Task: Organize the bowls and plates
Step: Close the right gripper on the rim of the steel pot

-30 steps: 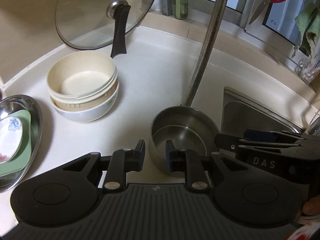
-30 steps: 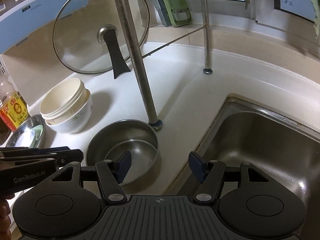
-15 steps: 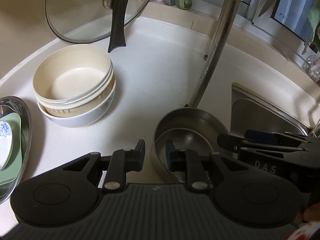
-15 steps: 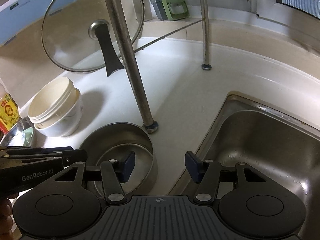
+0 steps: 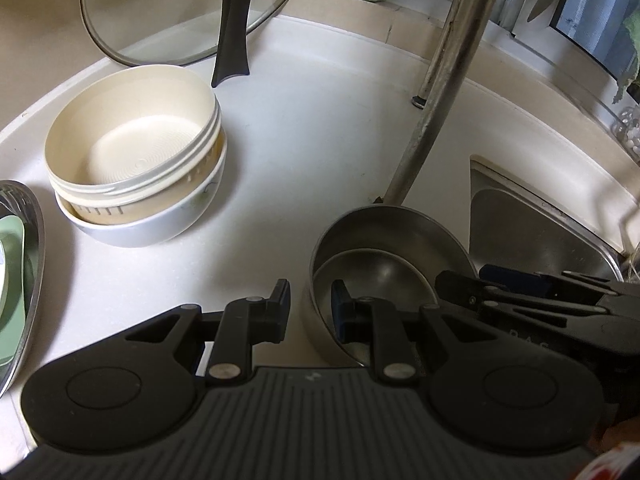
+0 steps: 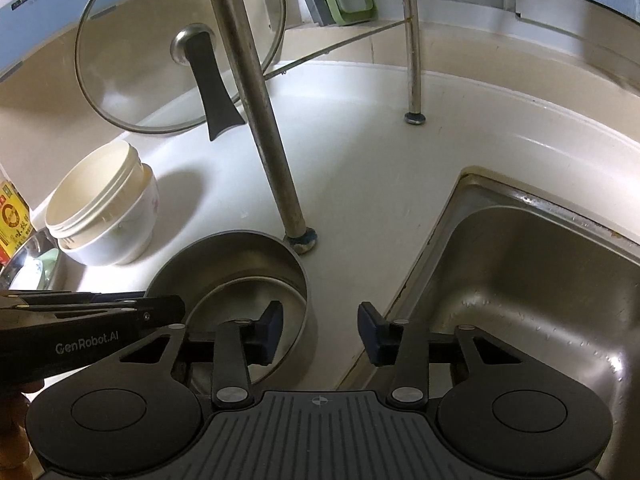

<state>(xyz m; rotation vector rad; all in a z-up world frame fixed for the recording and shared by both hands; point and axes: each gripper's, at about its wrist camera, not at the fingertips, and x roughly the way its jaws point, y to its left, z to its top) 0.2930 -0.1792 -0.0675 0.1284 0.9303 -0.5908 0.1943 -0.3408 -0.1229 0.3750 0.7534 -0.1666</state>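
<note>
Two nested steel bowls (image 5: 384, 248) sit on the white counter by the rack leg; they also show in the right wrist view (image 6: 236, 268). My left gripper (image 5: 310, 306) straddles their near-left rim, one finger outside, one inside, with a narrow gap. My right gripper (image 6: 320, 326) is open, its left finger (image 6: 269, 330) inside the bowls at their right rim, its right finger over the counter. A cream bowl stacked in a white bowl (image 5: 136, 164) stands to the left, also in the right wrist view (image 6: 104, 216).
A glass pot lid (image 5: 188, 8) leans on the back wall. A steel rack leg (image 6: 260, 120) stands behind the steel bowls. The sink (image 6: 540, 288) lies to the right. A steel tray (image 5: 20, 280) with plates sits at far left.
Both grippers have moved forward and lower over the steel bowls. The right gripper's jaws have narrowed somewhat. The bowls have not moved.
</note>
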